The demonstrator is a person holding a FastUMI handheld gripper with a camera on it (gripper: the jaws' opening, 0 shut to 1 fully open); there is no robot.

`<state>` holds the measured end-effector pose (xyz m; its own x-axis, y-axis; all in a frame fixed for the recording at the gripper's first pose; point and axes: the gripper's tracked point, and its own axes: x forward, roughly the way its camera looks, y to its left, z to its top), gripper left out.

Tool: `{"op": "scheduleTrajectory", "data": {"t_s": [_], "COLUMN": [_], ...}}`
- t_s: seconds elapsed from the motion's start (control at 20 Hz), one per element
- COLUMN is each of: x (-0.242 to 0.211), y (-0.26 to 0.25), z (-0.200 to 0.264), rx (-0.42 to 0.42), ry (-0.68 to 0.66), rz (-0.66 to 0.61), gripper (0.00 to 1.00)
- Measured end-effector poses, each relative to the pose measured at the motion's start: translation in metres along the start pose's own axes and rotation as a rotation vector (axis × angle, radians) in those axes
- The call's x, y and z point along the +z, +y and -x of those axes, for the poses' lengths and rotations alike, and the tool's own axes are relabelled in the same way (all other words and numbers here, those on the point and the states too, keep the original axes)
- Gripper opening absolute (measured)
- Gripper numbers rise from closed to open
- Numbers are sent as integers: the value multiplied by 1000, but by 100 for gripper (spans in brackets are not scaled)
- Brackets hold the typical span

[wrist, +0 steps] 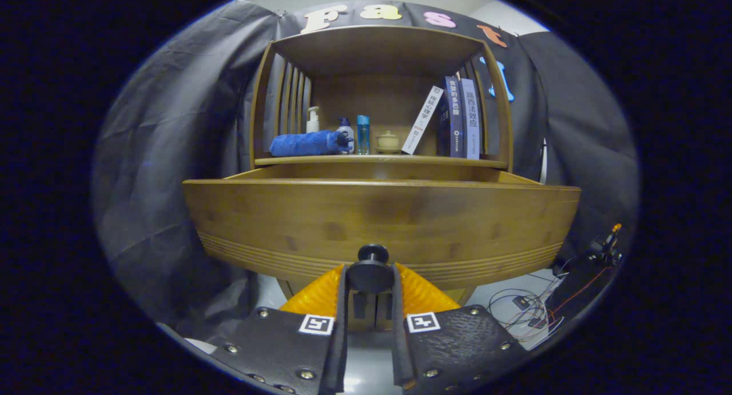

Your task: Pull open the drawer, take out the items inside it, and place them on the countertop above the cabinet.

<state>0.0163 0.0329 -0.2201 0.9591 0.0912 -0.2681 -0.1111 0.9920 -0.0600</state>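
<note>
Gripper (370, 280) closed with both fingers pressing the drawer knob (372, 269), wooden drawer (377, 223) pulled out from the cabinet, countertop (380, 160) above it bearing blue rolled towel (309, 143), bottles, books (460, 118)
</note>
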Motion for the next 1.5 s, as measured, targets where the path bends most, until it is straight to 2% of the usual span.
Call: {"op": "scheduleTrajectory", "data": {"t_s": [0.05,0.1,0.15,0.2,0.25,0.35,0.45,0.5,0.7,0.9,0.95,1.15,1.3,1.5], "x": [1,9,21,15,3,3,25,34,78,134,146,177,168,148], "y": [-5,-27,-32,-42,-47,-35,-31,-30,-25,-33,-36,-39,-36,-23], "z": [7,22,12,10,29,34,38,38,34,23,18,-16,-45,-80], "rx": [-14,-120,-108,-131,-108,-58,-33,-29,-24,-75,-79,-80,-73,-51], "ry": [-4,-70,-114,-80,-34,-10,-42,-52,-87,-126,-119,-53,78,230], "rz": [0,2,-8,22,37,-23,-44,-24,44,53,55,44,8,75], "gripper": [32,24,17,9,1,1,2,4,45,87,95,98,98,98]}}
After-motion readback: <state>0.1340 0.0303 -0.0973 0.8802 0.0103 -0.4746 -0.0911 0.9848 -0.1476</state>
